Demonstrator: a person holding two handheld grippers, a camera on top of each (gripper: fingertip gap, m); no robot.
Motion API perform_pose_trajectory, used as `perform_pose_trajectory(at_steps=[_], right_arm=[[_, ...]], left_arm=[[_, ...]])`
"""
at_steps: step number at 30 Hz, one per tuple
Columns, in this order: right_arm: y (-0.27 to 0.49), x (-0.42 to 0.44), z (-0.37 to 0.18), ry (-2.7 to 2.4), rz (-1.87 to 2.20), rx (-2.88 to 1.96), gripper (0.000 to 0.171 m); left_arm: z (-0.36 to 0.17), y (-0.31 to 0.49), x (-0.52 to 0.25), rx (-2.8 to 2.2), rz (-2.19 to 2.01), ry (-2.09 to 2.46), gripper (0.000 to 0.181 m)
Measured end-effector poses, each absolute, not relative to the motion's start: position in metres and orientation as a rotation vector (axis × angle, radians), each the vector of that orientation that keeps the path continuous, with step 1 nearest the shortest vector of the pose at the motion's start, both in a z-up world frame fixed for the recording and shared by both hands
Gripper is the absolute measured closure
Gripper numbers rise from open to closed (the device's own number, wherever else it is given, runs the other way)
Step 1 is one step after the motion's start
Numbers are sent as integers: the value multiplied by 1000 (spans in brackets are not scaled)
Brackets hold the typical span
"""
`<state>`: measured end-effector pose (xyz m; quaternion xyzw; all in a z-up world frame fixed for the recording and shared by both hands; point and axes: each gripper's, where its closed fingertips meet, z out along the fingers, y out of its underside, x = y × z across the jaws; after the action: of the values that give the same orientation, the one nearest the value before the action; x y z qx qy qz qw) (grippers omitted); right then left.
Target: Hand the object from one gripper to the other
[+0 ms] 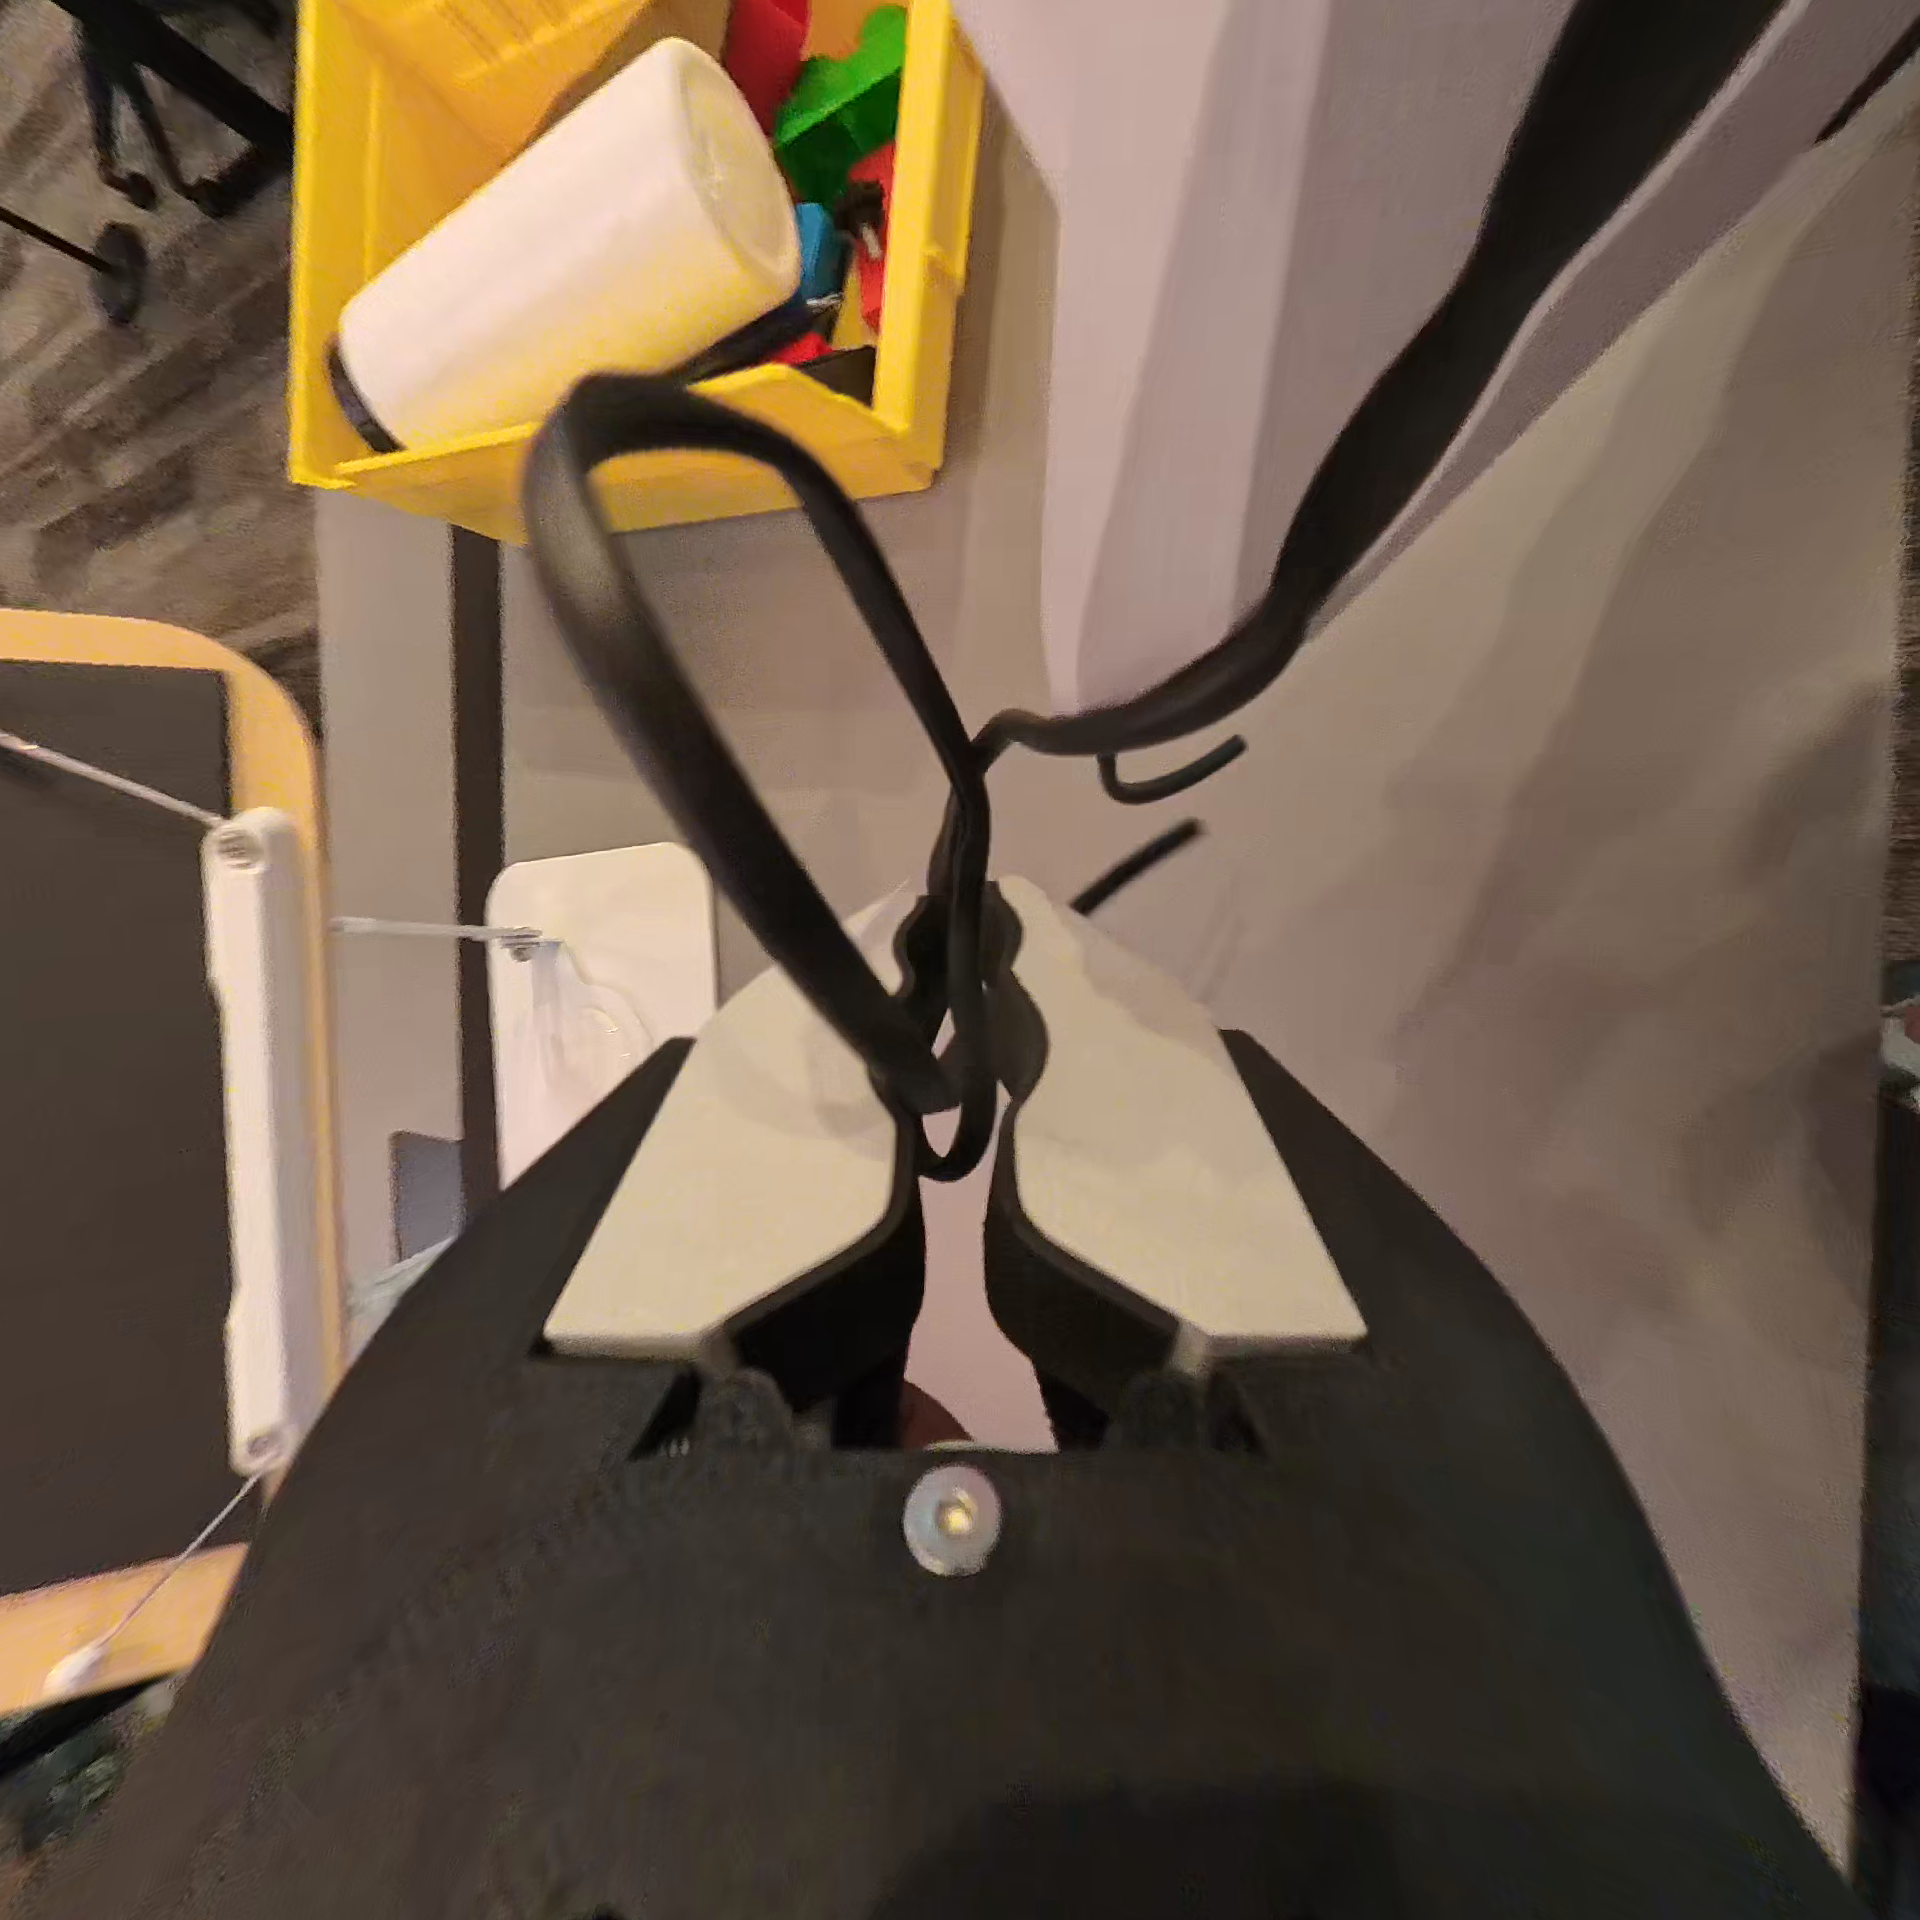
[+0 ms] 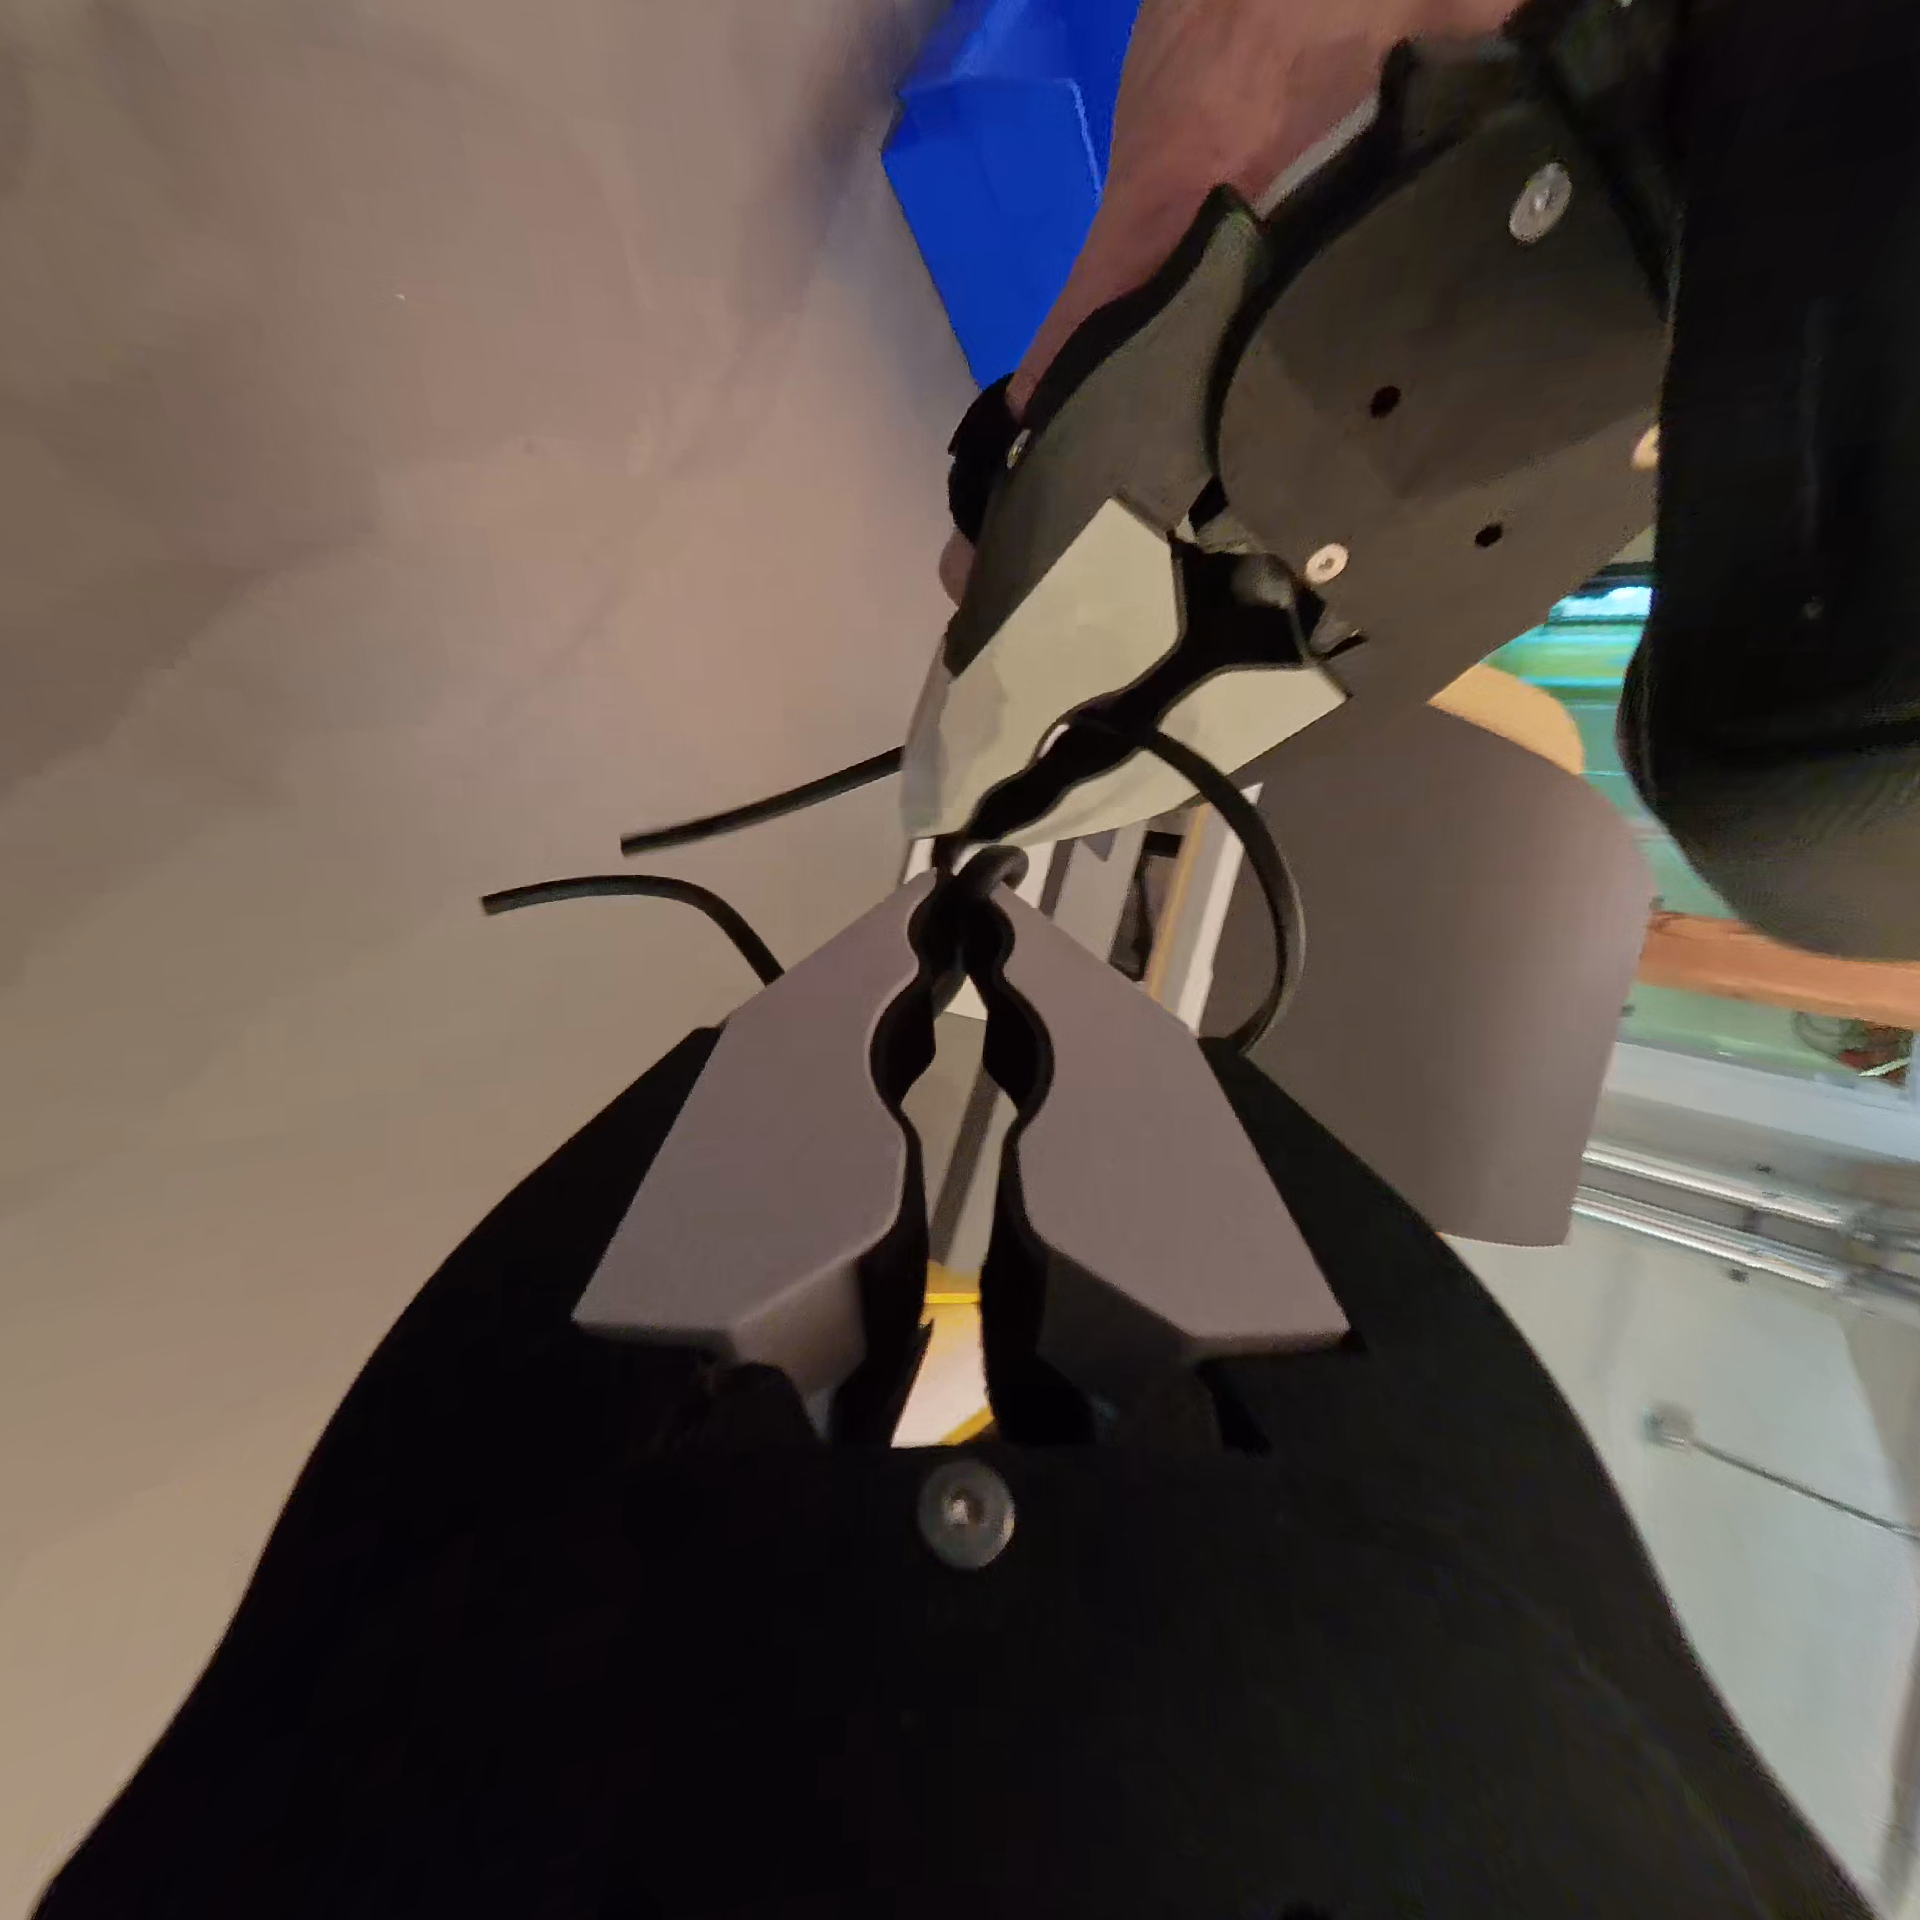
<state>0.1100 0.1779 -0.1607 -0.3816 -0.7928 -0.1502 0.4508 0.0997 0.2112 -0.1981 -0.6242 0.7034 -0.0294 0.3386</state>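
Note:
A black cable is bent into a loop (image 1: 665, 644), with two loose ends sticking out (image 1: 1174, 774). My left gripper (image 1: 961, 914) is shut on it where the strands cross; the loop rises up and to the left. In the right wrist view my right gripper (image 2: 966, 894) has its tips shut on the same cable (image 2: 1283, 914), just below the left gripper (image 2: 940, 831), which comes in from the upper right and also clamps it. The two grippers' tips nearly touch. The loose ends point left (image 2: 727, 821). A dark narrow shape (image 1: 1455, 364) reaches the cable from the top right.
A yellow bin (image 1: 925, 343) holds a white cylinder (image 1: 571, 260) and coloured blocks. A wood-edged dark panel (image 1: 104, 1039) with a white bar (image 1: 255, 1132) is at the left. A blue bin (image 2: 997, 156) stands behind. A person's hand (image 2: 1174, 156) holds the left gripper. Tip to tip, the grippers are about 5 cm apart.

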Motion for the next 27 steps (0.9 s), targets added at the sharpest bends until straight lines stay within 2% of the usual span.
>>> perform_pose_trajectory(at_steps=[6,13,20,25,27], right_arm=[[179,102,-150,-1869,-594,-713,171],[193,96,-141,-1687,-548,-690,168],[193,93,-150,-1773,-574,-612,126],[188,100,-158,-1903,-554,-615,74],[186,100,-165,-1950,-544,-631,63]], left_arm=[[-206,188,106,-1781,-524,1902,175],[-204,176,109,-1743,-710,1999,176],[-218,161,106,-1717,-728,2157,176],[-219,154,104,-1690,-777,2251,176],[-218,149,104,-1672,-807,2284,176]])
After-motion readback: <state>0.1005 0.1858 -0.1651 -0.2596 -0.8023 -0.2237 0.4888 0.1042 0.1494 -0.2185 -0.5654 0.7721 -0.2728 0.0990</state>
